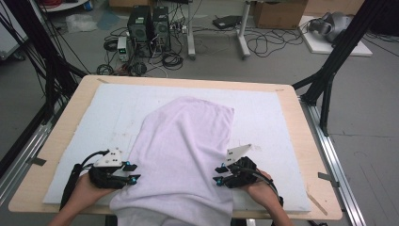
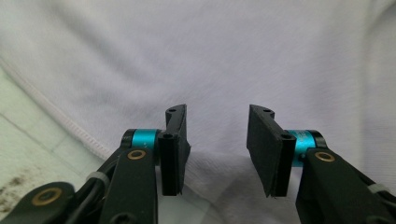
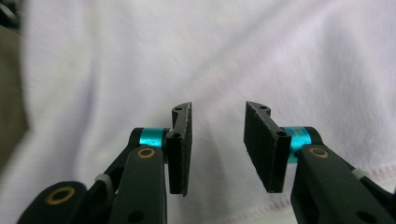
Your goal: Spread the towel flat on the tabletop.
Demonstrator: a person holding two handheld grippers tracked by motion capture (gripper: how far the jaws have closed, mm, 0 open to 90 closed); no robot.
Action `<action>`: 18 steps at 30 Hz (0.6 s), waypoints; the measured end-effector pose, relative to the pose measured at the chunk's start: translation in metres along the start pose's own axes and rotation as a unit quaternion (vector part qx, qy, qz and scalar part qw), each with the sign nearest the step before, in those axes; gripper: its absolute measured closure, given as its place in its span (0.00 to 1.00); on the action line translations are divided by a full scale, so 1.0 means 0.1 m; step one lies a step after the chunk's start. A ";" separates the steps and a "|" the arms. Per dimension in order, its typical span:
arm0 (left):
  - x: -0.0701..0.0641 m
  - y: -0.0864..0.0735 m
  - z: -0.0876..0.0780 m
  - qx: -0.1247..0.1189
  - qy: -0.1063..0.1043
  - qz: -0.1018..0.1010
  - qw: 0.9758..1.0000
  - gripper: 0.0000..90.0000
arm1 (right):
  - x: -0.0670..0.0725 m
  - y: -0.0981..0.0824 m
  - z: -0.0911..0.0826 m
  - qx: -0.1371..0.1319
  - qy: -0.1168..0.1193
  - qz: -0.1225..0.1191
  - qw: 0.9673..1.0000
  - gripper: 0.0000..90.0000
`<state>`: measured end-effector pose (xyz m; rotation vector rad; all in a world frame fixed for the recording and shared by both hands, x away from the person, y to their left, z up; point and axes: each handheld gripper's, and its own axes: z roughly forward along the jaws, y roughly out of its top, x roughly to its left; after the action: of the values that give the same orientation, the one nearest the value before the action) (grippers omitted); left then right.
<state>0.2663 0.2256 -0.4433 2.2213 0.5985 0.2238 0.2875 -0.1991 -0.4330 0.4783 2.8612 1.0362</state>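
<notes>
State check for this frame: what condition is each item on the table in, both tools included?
Cloth: pale, folded into a long shape, lying on the pad, near end hanging over the table edge.
Left tool: open, at the cloth's left edge, nothing between the pads.
Right tool: open, at the cloth's right edge, nothing gripped.
Pad: white, flat on the table, lightly stained.

One white cloth [image 1: 181, 155], one foam mat [image 1: 263, 117], two computer towers [image 1: 149, 26].

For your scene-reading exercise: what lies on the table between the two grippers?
The high view shows pale cloth spanning the stretch between left gripper and right gripper.
</notes>
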 end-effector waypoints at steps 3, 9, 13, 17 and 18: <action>0.00 -0.03 -0.03 -0.005 -0.010 -0.007 1.000 0.97 | 0.04 -0.03 0.02 -0.015 0.011 -0.011 1.000 0.97; -0.13 -0.12 -0.21 -0.005 -0.030 -0.001 1.000 0.98 | 0.12 -0.07 -0.04 -0.012 0.038 -0.021 0.999 0.98; -0.29 -0.15 -0.38 -0.023 -0.054 0.010 0.998 0.94 | 0.36 -0.09 -0.24 -0.029 0.063 -0.053 0.996 0.92; -0.12 0.00 -0.31 -0.030 -0.004 -0.003 1.000 0.71 | 0.19 -0.05 -0.33 -0.028 -0.002 -0.024 0.999 0.72; -0.06 0.04 -0.27 -0.029 0.014 -0.005 0.999 0.69 | 0.11 -0.05 -0.29 -0.031 -0.012 -0.007 0.999 0.69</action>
<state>0.2535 0.2384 -0.4222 2.1616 0.6123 0.2649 0.2714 -0.2176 -0.4131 0.4623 2.7984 1.1051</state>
